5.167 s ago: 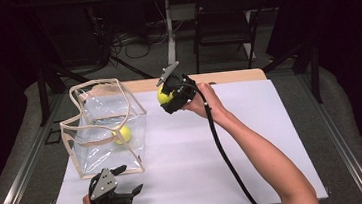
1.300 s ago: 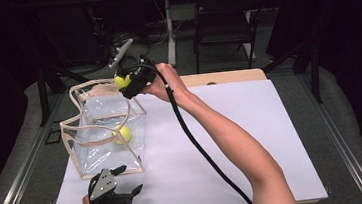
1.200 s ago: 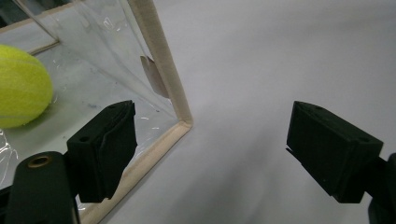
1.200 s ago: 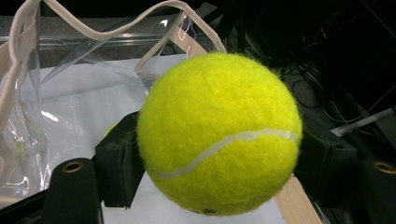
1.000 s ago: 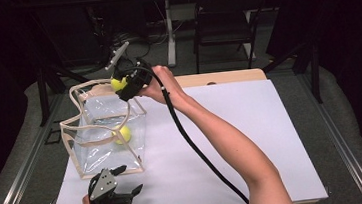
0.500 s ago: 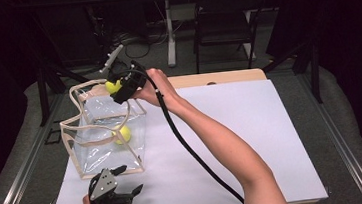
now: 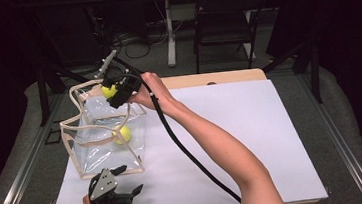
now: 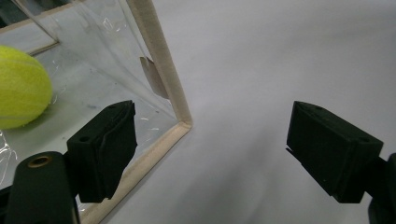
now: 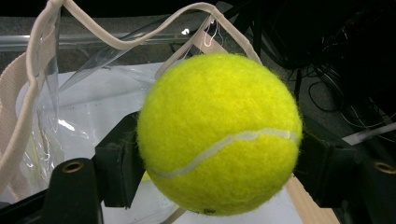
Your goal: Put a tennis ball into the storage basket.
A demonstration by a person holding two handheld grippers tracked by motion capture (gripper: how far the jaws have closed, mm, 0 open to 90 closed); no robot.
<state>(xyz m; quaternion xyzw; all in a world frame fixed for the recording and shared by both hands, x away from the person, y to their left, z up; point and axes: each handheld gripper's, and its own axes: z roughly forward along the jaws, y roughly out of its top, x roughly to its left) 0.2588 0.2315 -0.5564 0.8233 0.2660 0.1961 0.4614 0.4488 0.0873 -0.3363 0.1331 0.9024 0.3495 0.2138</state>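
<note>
A clear plastic bag [image 7: 97, 135] with cream trim stands open at the table's left. One yellow tennis ball [image 7: 122, 134] lies inside it, also seen through the bag wall as a tennis ball [image 8: 21, 88] in the left gripper view. My right gripper [image 7: 112, 91] hovers over the bag's far rim, shut on a second tennis ball [image 9: 219, 133]; the bag's rim [image 9: 116, 42] shows just beyond it. My left gripper [image 7: 125, 180] rests open near the table's front edge, its jaws wide apart beside the bag's bottom corner [image 8: 184, 123], holding nothing.
A white sheet [image 7: 253, 140] covers the wooden table. The right gripper's black cable [image 7: 183, 147] trails along the forearm across the table. A dark chair [image 7: 221, 22] and cables lie on the floor beyond the far edge.
My right gripper has carried the ball from mid-table leftward to above the bag and keeps edging left and slightly down. My left gripper has stayed put.
</note>
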